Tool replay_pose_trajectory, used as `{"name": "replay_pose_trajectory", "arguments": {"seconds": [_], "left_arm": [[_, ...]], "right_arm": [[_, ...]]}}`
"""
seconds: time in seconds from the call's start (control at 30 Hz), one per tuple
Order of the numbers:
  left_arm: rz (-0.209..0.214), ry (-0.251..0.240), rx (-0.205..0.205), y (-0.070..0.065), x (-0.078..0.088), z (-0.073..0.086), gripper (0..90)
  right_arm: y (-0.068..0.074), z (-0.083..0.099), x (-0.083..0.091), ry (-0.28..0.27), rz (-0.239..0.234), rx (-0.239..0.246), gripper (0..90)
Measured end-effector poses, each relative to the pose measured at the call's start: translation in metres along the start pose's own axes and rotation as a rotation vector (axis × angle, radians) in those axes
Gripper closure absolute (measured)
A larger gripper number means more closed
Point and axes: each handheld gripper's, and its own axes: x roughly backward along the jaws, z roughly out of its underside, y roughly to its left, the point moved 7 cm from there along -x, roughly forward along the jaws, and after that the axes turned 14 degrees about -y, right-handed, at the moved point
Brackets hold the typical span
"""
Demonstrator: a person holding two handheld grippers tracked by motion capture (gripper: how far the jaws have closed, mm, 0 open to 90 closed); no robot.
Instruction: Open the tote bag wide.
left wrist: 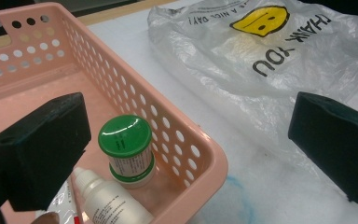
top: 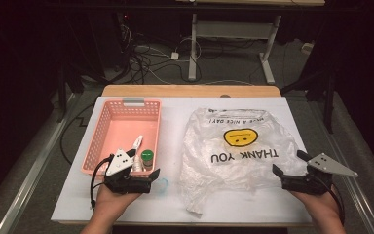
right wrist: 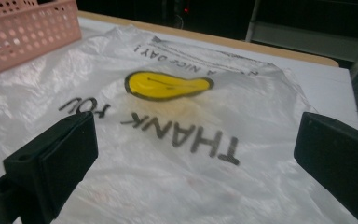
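- Pink basket point(top: 108, 127) at left on the worktop point(top: 175, 105), with a green-capped jar point(top: 147, 158), a white dropper bottle point(left wrist: 107, 199) and a thin tube point(top: 137, 143) all inside, at its near end.
- Clear plastic bag point(top: 233, 156) to the right of the basket, lying flat and crumpled, print up, apparently with nothing in it; mouth not seen lifted or spread.
- Left gripper point(top: 146, 179) at the basket's near right corner, jaws wide apart, nothing between them; in the left gripper view, one jaw over the basket beside the jar, the other out over the worktop by the bag's edge.
- Right gripper point(top: 288, 168) at the bag's near right edge, jaws likewise spread and gripping nothing, plastic lying below and between them.
- Judged stage: at or near the start of moving the items from basket to bag.
- Done so far: nothing visible beyond both grippers in position.
- Left to do, as a judgement: open the bag's mouth, lift each of the three items out, drop them in.
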Motion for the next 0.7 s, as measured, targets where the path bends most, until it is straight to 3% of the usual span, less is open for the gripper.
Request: {"name": "replay_pose_trajectory", "arguments": {"seconds": [0.33, 0.7], "left_arm": [[0.024, 0.024, -0.013, -0.007, -0.002, 0.006, 0.0], [0.008, 0.019, -0.004, -0.005, 0.002, 0.005, 0.0]], "right_arm": [[-0.030, 0.013, 0.028, 0.024, 0.083, -0.050, 7.2], [-0.061, 0.037, 0.038, 0.127, 0.162, -0.098, 28.5]]}}
